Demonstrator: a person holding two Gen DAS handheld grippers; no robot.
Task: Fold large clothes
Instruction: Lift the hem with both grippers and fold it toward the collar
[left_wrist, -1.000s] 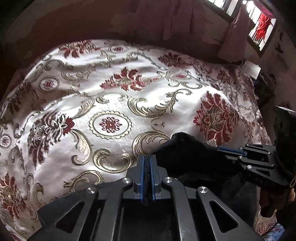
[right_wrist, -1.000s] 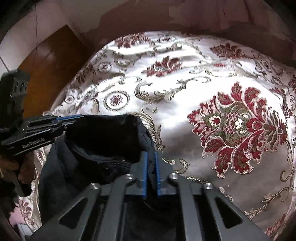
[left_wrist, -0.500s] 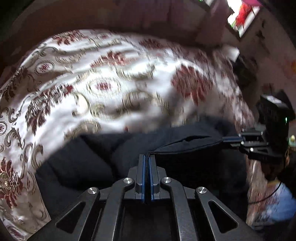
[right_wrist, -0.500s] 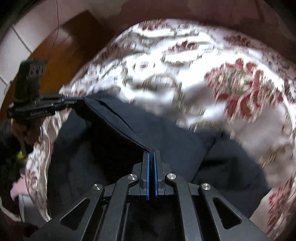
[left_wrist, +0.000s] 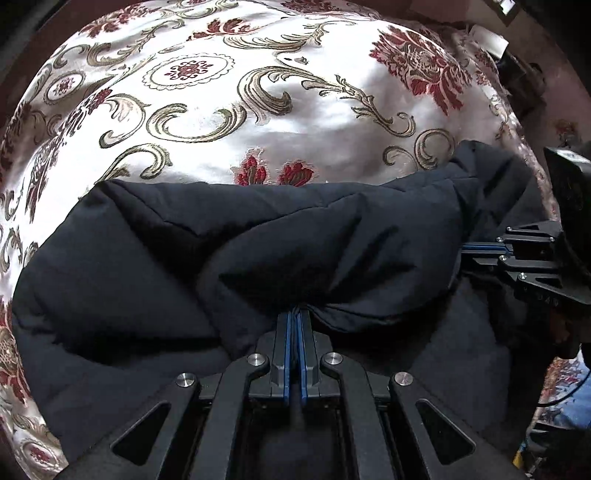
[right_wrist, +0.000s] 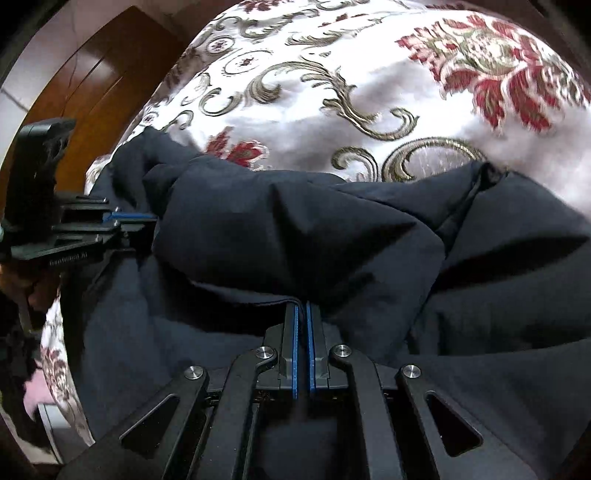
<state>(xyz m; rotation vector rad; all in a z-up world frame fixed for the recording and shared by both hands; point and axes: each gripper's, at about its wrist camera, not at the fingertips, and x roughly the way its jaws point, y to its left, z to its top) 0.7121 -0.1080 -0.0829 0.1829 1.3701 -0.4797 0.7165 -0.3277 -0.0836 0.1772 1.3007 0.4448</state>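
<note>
Left tool has its blue-padded fingers pressed together, pinching an edge of the dark navy garment, looks like a padded coat. That coat is spread in a wide band across the near part of the bed, lying on the shiny white bedspread with its gold scrolls and red flowers, and a puffy fold runs side to side just past the fingertips. Moving right, the right tool is clamped on the same folded edge too, pads nearly touching with a thin bit of cloth between them. Each tool shows up at the edge of the other's view, so both are gripping the same hem, well apart along it. Over in the right wrist view there's a brown wooden door behind the bed on the left side, and the coat bunches up more toward the right.
</note>
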